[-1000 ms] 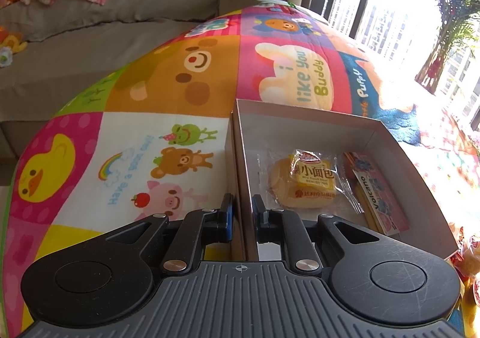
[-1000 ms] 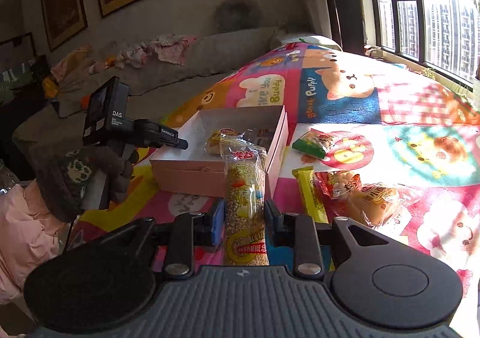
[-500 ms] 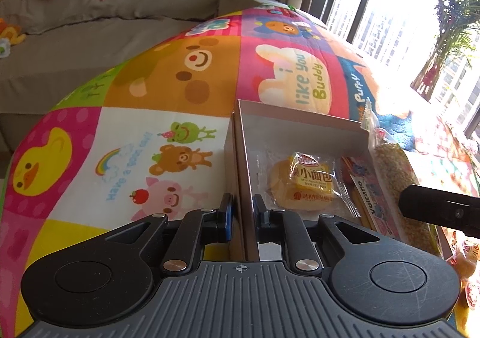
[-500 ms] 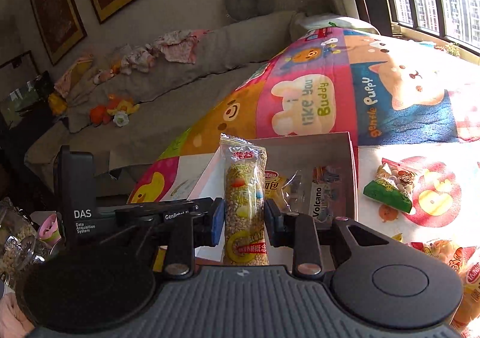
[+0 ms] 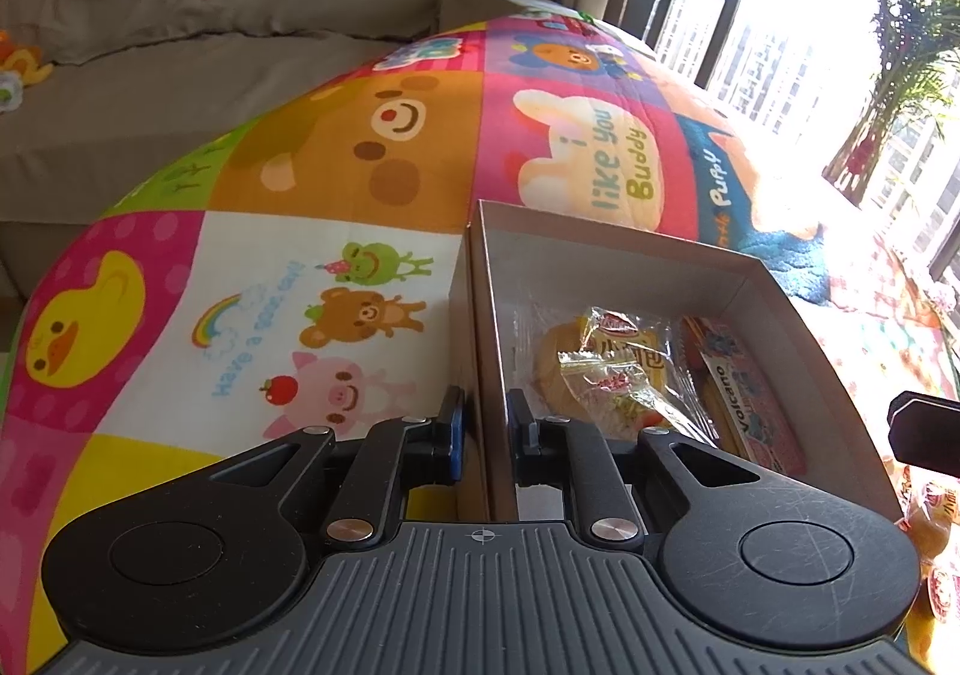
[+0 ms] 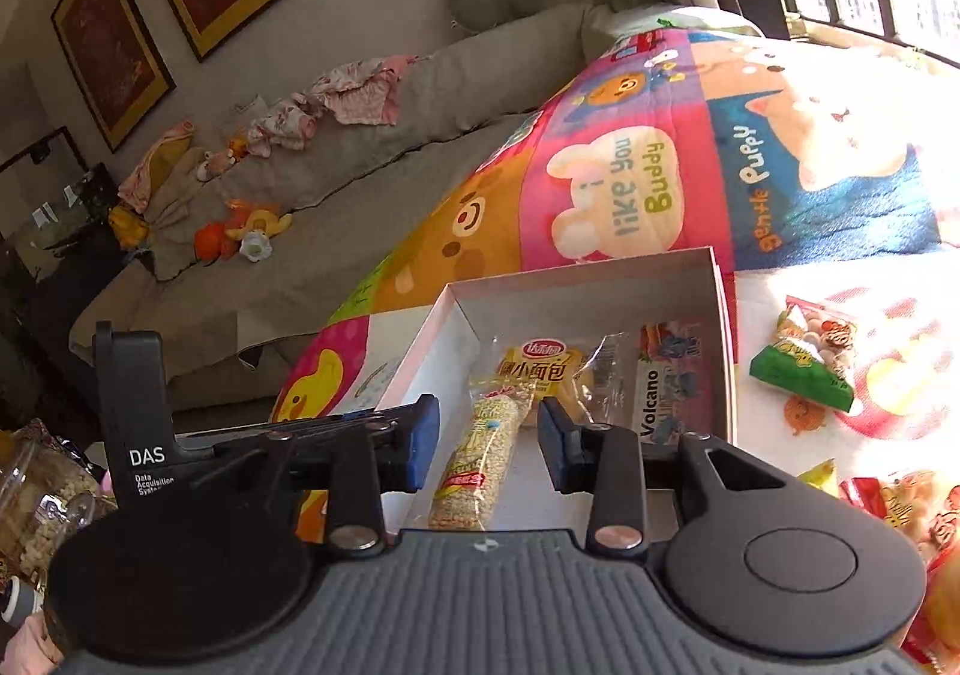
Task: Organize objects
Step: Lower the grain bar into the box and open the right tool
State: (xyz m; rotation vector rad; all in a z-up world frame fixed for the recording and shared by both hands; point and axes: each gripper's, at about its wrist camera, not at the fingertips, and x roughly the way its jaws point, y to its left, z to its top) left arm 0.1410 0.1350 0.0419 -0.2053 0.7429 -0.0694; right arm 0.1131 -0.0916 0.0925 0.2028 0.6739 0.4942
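the near end of the puffed-rice bar [image 6: 477, 459] is disappearing behind the right gripper [image 6: 487, 444] body. the left gripper [image 5: 483, 432] is hiding the box [image 5: 630, 249] near wall. snack packets [image 6: 894, 501] are running off the right edge, and window glare is washing out the mat [image 5: 840, 315].

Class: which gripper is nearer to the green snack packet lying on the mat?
Right. The right gripper hovers over the box, beside the green snack packet; the left gripper clamps the box's far wall.

Two close wrist views, shared box [image 5: 606, 249]
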